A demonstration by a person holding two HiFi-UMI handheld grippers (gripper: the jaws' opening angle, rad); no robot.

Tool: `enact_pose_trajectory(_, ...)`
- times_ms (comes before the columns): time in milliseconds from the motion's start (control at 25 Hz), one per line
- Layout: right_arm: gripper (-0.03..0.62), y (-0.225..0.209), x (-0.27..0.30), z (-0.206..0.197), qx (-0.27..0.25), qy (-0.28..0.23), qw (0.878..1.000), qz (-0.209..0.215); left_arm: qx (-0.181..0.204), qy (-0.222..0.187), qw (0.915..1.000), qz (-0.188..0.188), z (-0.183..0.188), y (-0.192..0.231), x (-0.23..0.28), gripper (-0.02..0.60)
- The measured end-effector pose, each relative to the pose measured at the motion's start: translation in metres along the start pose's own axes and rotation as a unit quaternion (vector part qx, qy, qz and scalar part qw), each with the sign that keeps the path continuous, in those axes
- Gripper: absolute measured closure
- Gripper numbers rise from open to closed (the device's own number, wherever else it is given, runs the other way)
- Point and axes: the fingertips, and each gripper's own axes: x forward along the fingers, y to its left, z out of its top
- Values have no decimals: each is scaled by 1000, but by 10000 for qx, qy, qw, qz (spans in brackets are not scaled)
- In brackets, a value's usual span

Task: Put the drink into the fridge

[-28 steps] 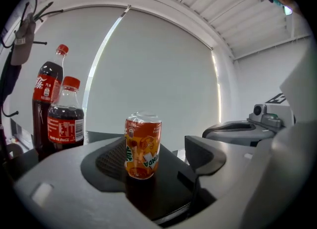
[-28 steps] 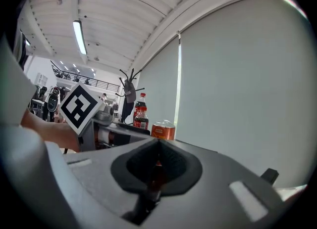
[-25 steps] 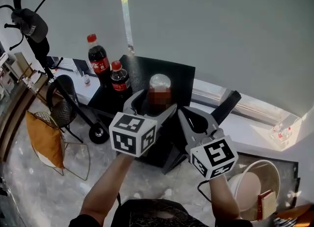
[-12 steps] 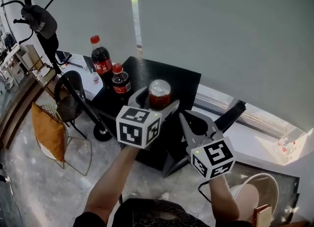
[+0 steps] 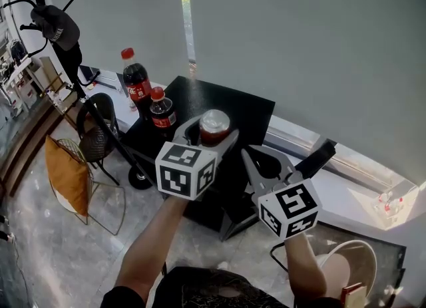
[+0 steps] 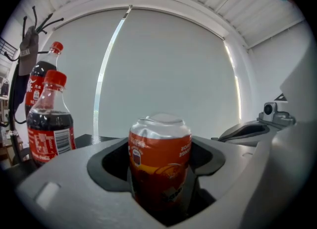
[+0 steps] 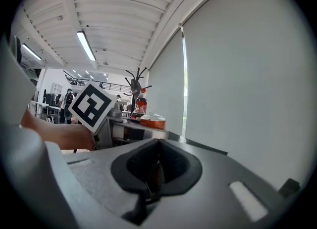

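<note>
At the far left of the room a coat stand (image 5: 50, 30) and a wire chair with an orange cushion (image 5: 66, 177) stand on the floor, well clear of the work. Next along, the small cola bottle (image 5: 162, 108) stands at the left edge of the black cabinet top (image 5: 246, 110). The taller cola bottle (image 5: 136, 77) is just behind it, though I can't tell whether it shares that top.

Near the middle of the top stands the can (image 6: 161, 159), upright, seated between the jaws of the left gripper (image 5: 212, 135). Those jaws have just been closing and now look clamped on its sides. So the drink is gripped but, I'd say, not yet lifted; that's only the first step.

No open fridge shows anywhere. The black cabinet may well be the fridge, but no door can be seen, so opening it and placing the can are all left to do.

The right gripper (image 5: 251, 159) hangs off the front right edge, jaws together on nothing, free for a door.

Room-wise, the small bottle near the left jaw is the tight side. Above the can and towards the right edge it's clear
</note>
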Motion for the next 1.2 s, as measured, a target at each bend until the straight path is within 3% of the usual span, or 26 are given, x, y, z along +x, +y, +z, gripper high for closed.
enact_pose_trajectory(280,594,2,4,6,3,-67,10000,72,-118,-16,9999,-9,-1,2,-6,241)
enact_pose_trajectory(680,594,31,8,18,-29,-231,9997,22,-199,-387,9990,-127,17,11,-54,242)
enact_pose_trajectory(960,594,89,16,40,-175,-395,9991,17,-91,-528,9985,-105,17,36,-121,242)
enact_pose_trajectory(1200,594,153,35,43,-67,-434,9990,-8,-21,-578,9983,-120,-4,65,-183,242)
